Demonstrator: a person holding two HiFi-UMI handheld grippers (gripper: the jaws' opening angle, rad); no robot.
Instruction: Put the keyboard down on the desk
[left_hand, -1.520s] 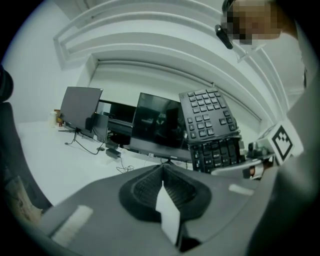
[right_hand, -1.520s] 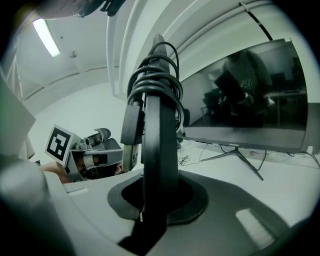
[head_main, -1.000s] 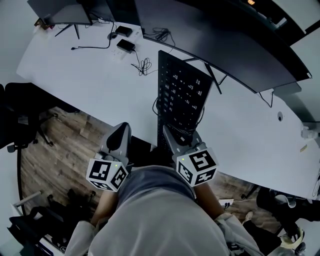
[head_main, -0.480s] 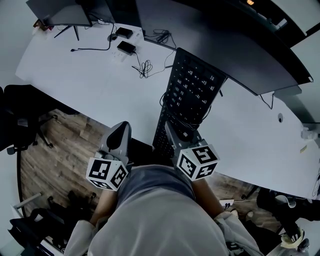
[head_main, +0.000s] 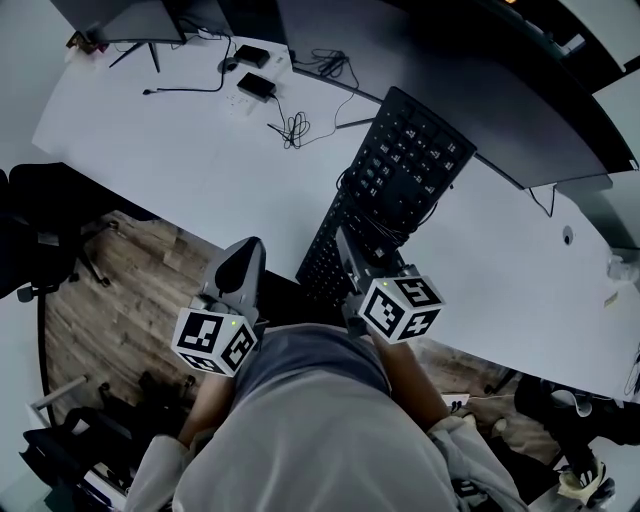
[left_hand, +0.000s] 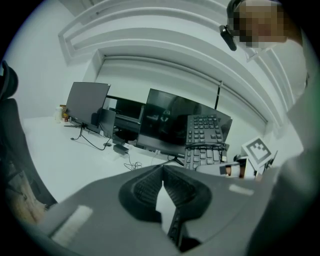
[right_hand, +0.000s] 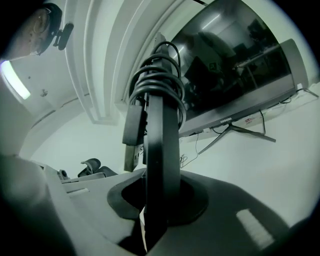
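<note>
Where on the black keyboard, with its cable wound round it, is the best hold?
Probably its near short end, approached from the person's side, jaws across its thickness, as the right gripper holds it. The keyboard is a long thin slab, and the coiled cable bulks it out further along, leaving that end bare.

A wide dark monitor (head_main: 480, 90) spans the far side, with a smaller monitor (head_main: 110, 15) at the far left. Between them lie two black adapters (head_main: 258, 87), with a coiled cable (head_main: 293, 128) just beside them. A black chair (head_main: 40, 230) stands on the wood floor (head_main: 110, 300) at the left.
</note>
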